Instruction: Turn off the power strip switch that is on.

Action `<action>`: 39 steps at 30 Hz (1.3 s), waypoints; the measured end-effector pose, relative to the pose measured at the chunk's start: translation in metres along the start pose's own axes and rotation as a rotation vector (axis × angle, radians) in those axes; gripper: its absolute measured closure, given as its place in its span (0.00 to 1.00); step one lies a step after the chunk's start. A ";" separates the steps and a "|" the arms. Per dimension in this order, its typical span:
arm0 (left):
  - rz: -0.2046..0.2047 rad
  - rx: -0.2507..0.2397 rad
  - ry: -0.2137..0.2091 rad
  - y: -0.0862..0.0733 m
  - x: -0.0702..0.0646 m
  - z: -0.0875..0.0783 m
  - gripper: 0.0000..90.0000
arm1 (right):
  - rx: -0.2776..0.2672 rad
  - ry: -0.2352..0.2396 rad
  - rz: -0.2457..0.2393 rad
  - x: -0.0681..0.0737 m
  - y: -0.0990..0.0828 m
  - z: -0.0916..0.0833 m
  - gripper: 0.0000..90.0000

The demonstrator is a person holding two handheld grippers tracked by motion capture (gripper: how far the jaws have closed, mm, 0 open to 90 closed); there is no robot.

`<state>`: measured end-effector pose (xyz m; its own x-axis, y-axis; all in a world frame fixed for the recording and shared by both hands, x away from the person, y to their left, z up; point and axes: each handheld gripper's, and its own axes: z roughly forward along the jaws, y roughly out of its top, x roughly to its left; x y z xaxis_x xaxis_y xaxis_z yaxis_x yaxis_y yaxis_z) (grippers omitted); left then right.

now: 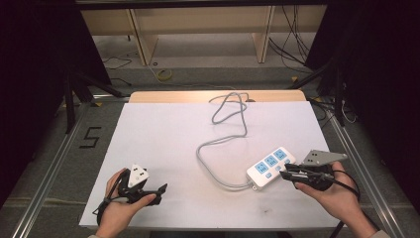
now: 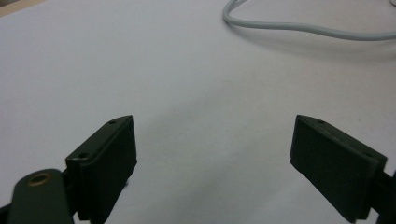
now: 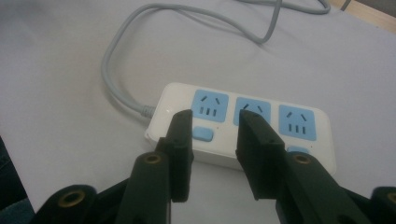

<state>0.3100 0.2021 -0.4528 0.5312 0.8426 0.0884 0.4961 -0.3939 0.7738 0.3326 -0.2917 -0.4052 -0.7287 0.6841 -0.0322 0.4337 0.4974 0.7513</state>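
Beside power strip [image 1: 270, 167], right tongs [image 1: 284, 173] half-closed.

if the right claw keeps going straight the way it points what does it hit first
Most likely the white plastic power strip with blue sockets: the right claw points at its near side, jaws partly open, though the gap is unclear.

So there's one power strip [image 1: 271, 168] right at the right tongs [image 1: 286, 173], with three blue sockets, one grey cord [image 1: 225, 141], two tongs total, one white table [image 1: 163, 134].
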 end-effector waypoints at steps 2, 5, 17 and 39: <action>0.003 0.000 0.002 0.000 0.000 0.000 0.16 | 0.015 -0.008 0.003 -0.001 0.003 0.000 0.77; 0.006 0.004 0.005 0.000 0.000 0.001 0.16 | 0.038 -0.026 0.006 -0.003 0.007 0.001 0.81; 0.019 0.007 0.007 0.002 -0.002 0.004 0.16 | 0.090 -0.039 0.030 -0.016 0.021 0.003 0.89; 0.019 0.003 0.011 0.003 -0.002 0.004 0.17 | 0.210 -0.052 0.096 -0.028 0.036 0.010 1.00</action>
<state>0.3131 0.1979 -0.4535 0.5325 0.8393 0.1099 0.4884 -0.4107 0.7699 0.3742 -0.2876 -0.3836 -0.6530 0.7573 -0.0054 0.6042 0.5253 0.5992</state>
